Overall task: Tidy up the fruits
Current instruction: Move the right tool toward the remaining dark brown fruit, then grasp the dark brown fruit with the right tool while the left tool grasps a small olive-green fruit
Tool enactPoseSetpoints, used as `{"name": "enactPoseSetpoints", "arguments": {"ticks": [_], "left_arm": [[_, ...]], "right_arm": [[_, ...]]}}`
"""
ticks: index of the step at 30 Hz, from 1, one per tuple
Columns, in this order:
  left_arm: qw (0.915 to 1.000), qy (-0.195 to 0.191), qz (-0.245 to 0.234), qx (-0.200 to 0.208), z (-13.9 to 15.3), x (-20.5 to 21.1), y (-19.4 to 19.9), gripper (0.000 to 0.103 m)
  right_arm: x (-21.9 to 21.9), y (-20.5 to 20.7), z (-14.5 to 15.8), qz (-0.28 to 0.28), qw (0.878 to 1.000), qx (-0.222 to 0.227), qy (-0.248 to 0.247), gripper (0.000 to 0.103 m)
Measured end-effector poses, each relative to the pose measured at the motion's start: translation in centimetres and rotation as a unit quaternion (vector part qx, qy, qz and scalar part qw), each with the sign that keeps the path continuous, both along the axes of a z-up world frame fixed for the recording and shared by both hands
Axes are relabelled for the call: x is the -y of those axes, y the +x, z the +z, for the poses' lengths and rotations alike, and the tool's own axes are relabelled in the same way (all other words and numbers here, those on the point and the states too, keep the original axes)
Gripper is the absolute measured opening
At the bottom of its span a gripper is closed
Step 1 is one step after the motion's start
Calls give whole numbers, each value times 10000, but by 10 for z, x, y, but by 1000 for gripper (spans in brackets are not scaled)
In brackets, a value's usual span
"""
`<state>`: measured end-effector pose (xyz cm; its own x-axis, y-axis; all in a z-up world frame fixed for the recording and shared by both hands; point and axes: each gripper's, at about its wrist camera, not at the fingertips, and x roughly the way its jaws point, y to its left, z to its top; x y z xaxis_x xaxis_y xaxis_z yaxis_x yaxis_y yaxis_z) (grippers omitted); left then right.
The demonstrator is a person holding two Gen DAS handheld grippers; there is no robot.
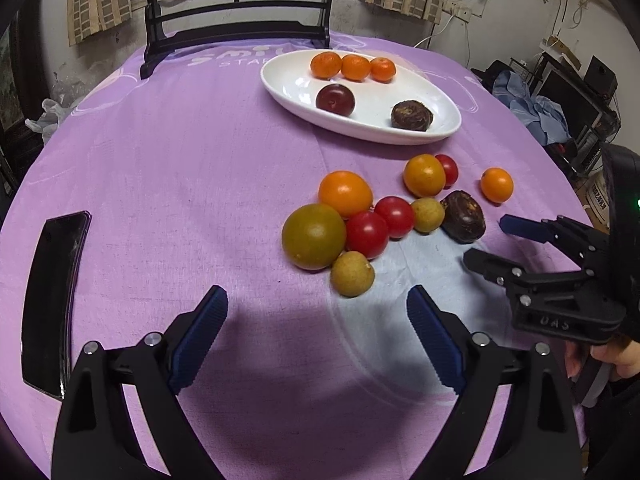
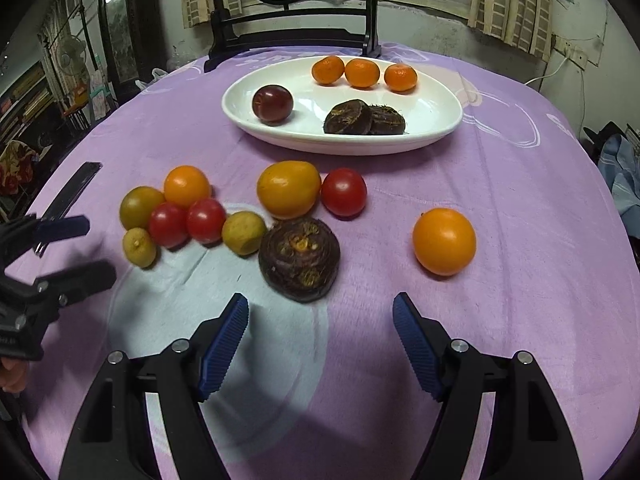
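The dark brown fruit (image 2: pixel 299 259) lies on the surface just ahead of our right gripper (image 2: pixel 321 312), fingers wide and empty. Our left gripper (image 1: pixel 317 304) is wide too. We could nudge it into the yellow fruit (image 2: pixel 243 233) touching it, scattering that cluster.

Legible text, two items.

1. Tablecloth (image 1: pixel 160 160), purple: white printed lettering at its far edge, ahead of the left gripper (image 1: pixel 316 312) and just beyond the white plate (image 1: pixel 288 80). It reads "smil…" in large letters, with a smaller line "STA…" below; the plate cuts off the rest. In the right wrist view the same print is too blurred to read.

2. Right gripper (image 1: pixel 484 240), black body: raised letters that look like "UAS", seen to the right of the left gripper's fingers; the first letter is uncertain.
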<state>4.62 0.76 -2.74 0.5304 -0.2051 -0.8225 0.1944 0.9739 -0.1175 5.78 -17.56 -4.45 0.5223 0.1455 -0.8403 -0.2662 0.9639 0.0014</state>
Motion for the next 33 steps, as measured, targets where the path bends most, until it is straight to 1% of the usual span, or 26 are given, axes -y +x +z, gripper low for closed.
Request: {"name": "enactPoseSetpoints", "arguments": {"ticks": [6,7,8,9,10,11,17,23,26,28,29,30,31,32,33], "left_arm": [[9999,-26,-23,-100,-6,1,1,89],[9999,-20,-30,-117,-6,1,1,89],[9999,-7,-32,-130,-7,1,2,89],[9999,9,-30,-138,-8,2,2,89],[9999,17,-26,-147,-8,3,2,89],[9999,29,-11,-170,-9,4,2,89],[9990,70,52,-429,-15,10,7,89],[9985,163,266,-455,-18,14,13,89],[9981,329,324,-403,-17,18,17,76],[9972,536,346,-389,-17,23,20,63],[9970,589,318,-400,-16,25,21,60],[9971,591,253,-410,-15,28,23,48],[9973,579,185,-420,-14,31,24,41],[9969,642,188,-424,-13,35,25,37],[9969,626,164,-440,-13,36,26,25]], "right_arm": [[-8,16,-4,17,10000,22,-43,76],[-9,17,-4,22,10000,39,-68,74],[-10,19,-4,21,9999,89,-102,69],[-11,19,-4,42,9998,143,-115,59],[-11,19,-3,55,9997,200,-103,44],[-11,19,-2,33,9997,226,-123,44],[6,9,6,-69,9994,245,231,44],[18,-1,8,-96,9987,270,432,44],[22,-4,10,-86,9982,283,515,44],[23,-5,10,-74,9981,304,527,44],[23,-6,10,-81,9981,325,508,44],[23,-6,10,-96,9982,352,478,44],[23,-6,9,-96,9982,365,459,44],[23,-6,9,-89,9982,366,462,44],[24,-6,9,-86,9982,358,483,44]]}}
